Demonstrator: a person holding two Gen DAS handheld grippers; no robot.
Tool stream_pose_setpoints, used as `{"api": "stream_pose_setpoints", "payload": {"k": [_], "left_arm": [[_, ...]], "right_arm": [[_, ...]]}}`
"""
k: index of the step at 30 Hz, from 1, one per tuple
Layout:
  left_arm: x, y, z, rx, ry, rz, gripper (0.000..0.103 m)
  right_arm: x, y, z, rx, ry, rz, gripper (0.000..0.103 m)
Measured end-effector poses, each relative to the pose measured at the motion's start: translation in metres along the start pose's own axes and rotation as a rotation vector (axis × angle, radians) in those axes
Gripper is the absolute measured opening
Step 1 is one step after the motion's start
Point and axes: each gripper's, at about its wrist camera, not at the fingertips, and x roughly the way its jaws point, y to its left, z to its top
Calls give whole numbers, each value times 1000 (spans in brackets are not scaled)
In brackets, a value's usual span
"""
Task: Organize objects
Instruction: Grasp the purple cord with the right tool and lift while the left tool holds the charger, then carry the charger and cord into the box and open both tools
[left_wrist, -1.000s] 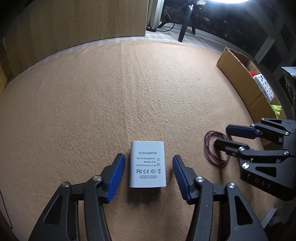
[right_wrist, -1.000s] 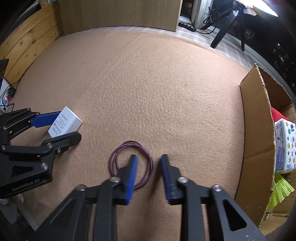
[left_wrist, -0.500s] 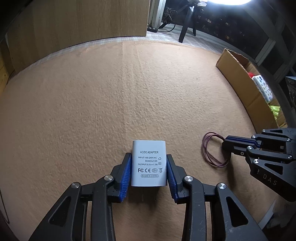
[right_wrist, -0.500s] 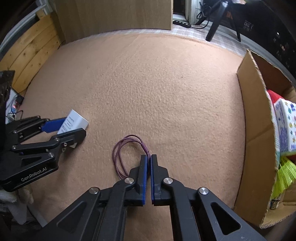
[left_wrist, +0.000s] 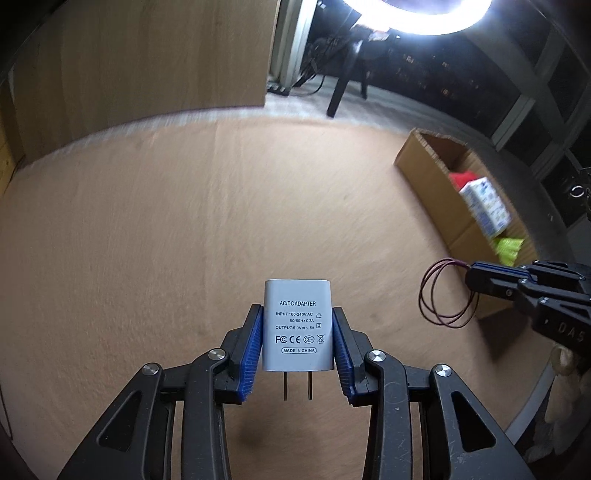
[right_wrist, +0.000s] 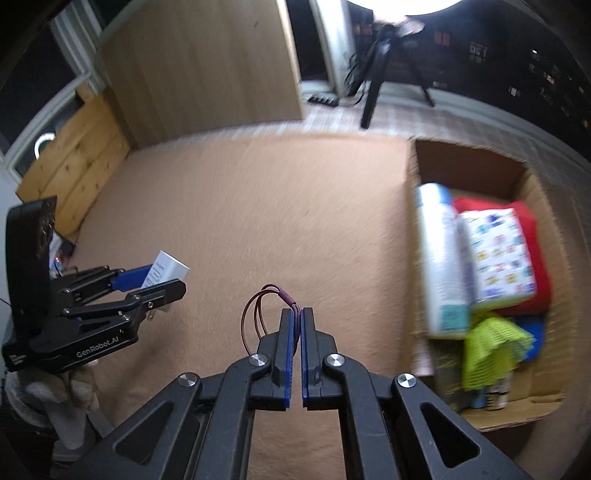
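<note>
The fingers (left_wrist: 253, 354) of the left gripper (left_wrist: 297, 350) are clamped on the two side faces of a white AC/DC adapter (left_wrist: 296, 325), blue pads pressed flat against it; the printed label faces the camera, the rounded end points away beyond the fingertips, and the two metal prongs point back between the fingers toward the camera. The adapter hangs clear of the tan felt surface (left_wrist: 184, 229), with a faint shadow under it. The fingers (right_wrist: 286, 354) of the right gripper (right_wrist: 296, 314) are pressed together with only a thin slit between the pads, pinching a loop of thin purple wire (right_wrist: 258, 314) at its wrapped end; the rest of the coil hangs out to the left of the fingertips and slightly below them, off the felt. In the left wrist view the same loop (left_wrist: 439, 295) dangles from the right gripper (left_wrist: 476, 277), well to the right of the adapter. In the right wrist view the left gripper (right_wrist: 155, 284) sits far to the left, the adapter (right_wrist: 166, 271) showing between its fingers. Ahead and to the right of the right fingers stands an open cardboard box (right_wrist: 465, 158) on the felt, holding a patterned white pack (right_wrist: 495, 254), a red item (right_wrist: 532, 229), a white and blue package (right_wrist: 441, 258) and a yellow-green mesh (right_wrist: 487, 350).
</note>
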Motion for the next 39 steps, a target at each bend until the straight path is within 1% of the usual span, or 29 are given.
{"api": "stream_pose_setpoints", "payload": {"k": [4,9,16,19,28,34,39], "left_arm": [[-7,-21,19,21,-29,-13,38],[-4,-51,47,51,-55,-24,38],[9,-100,91,96,-83,-49,38],[20,-124,110,124,-83,-62,38],[53,-186,148,200,-78,-93,38],[73,-210,164,220,-65,-101,38],[85,-222,170,229,-54,-106,38]], "right_arm": [[-22,-25,8,26,-49,-8,3],[-44,-60,15,59,-97,-34,3],[-65,-103,20,86,-130,-71,3],[-68,-117,21,97,-134,-83,3],[-68,-150,19,135,-126,-96,3],[-64,-163,20,155,-120,-85,3],[-60,-169,21,171,-114,-74,3]]}}
